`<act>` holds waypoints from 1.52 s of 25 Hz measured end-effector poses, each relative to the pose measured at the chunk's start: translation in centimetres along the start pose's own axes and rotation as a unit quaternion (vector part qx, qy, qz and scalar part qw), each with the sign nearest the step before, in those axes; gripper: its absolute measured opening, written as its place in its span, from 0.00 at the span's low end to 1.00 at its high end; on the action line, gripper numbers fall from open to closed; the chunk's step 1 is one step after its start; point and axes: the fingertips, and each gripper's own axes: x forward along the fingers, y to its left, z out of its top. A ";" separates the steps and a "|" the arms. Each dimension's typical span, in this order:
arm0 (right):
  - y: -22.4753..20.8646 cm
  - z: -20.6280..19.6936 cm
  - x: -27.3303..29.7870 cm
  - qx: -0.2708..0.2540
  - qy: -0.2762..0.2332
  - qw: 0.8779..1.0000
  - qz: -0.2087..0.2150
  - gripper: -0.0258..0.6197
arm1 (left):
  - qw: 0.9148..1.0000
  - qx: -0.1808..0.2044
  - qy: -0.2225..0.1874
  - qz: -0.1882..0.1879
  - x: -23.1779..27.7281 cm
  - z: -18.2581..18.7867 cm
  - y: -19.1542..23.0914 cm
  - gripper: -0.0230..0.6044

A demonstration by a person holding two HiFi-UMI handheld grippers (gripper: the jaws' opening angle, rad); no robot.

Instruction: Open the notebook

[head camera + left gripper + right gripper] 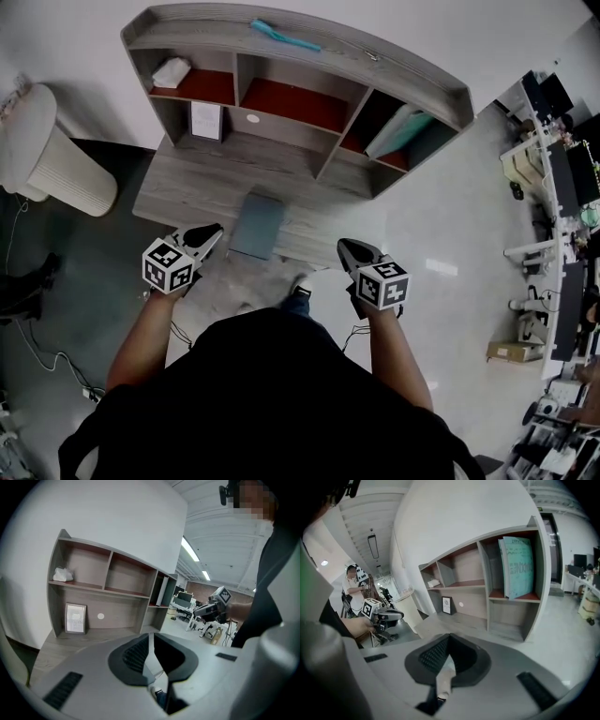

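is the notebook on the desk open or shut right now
Shut. The notebook lies flat at the front edge of the desk, showing one plain grey-blue cover and no spread pages.

Nothing can be read clearly. The framed card (76, 618) standing on the surface carries lines too small to make out. The teal book (517, 566) in the shelf shows only blurred lettering.

A grey wooden desk (187, 192) is seen: a closed notebook (258, 225) is laid at its front edge, a framed picture (206, 120) stood at the back.
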 end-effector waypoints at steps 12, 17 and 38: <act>-3.5 -1.5 1.9 0.024 0.026 0.999 0.001 0.04 | 0.999 0.002 0.043 -0.009 4.6 -1.5 0.1 0.10; -4.4 -2.7 2.3 0.034 0.041 0.999 0.000 0.04 | 0.998 -0.001 0.058 -0.016 6.1 -2.2 -0.1 0.10; -5.7 -7.2 4.7 0.056 0.091 0.994 0.012 0.04 | 0.990 0.025 0.135 -0.027 11.3 -7.6 -0.8 0.10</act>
